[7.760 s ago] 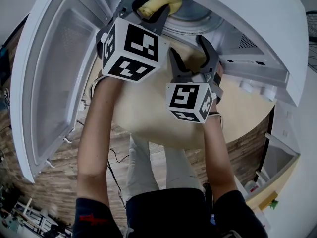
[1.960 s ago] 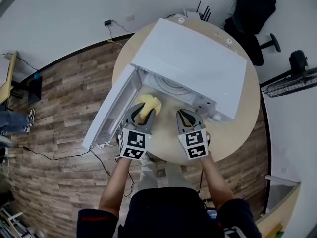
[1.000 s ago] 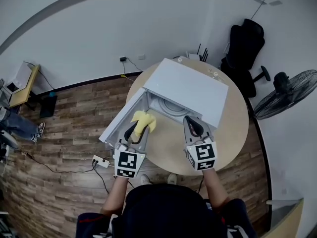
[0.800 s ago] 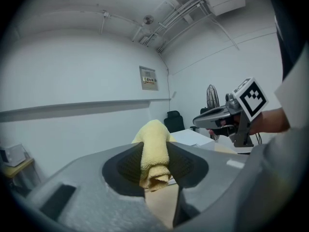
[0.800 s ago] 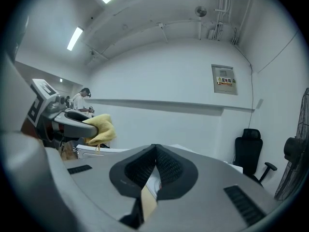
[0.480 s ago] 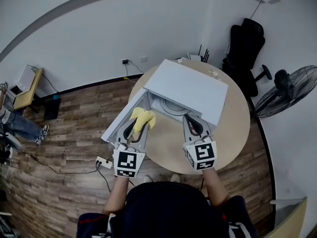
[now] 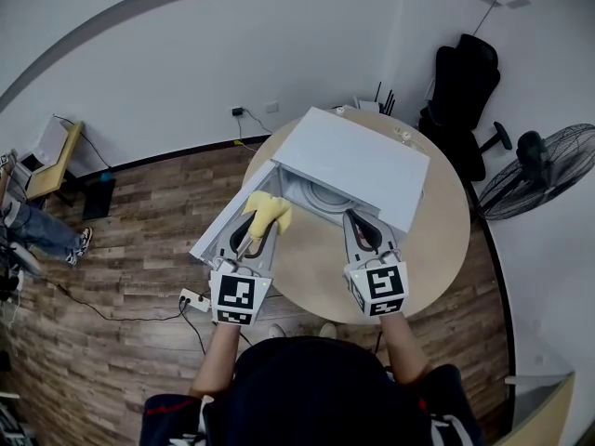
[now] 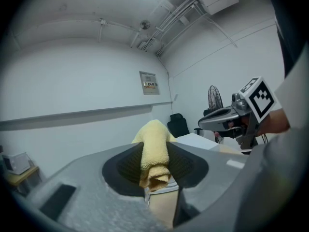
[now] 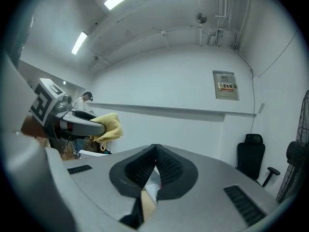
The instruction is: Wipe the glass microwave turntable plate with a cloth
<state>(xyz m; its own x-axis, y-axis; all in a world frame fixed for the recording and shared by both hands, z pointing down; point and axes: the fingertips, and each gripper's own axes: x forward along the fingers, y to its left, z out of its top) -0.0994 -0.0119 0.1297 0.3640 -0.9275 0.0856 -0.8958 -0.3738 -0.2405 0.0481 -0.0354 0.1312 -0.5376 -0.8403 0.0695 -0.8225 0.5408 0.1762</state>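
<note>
In the head view, the round glass turntable plate (image 7: 321, 193) lies inside the open white microwave (image 7: 358, 161) at frame centre, just up-right of the left gripper (image 7: 258, 235), which pinches the folded yellow cloth (image 7: 268, 214); the right gripper (image 7: 361, 223), pressed shut and empty, sits just lower right of the plate.

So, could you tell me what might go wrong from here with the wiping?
The yellow cloth bunches loosely out of the left gripper, so it might snag on the open microwave door beside it. The glass plate sits unheld, since the right gripper is shut and empty, so wiping may shift it.
</note>
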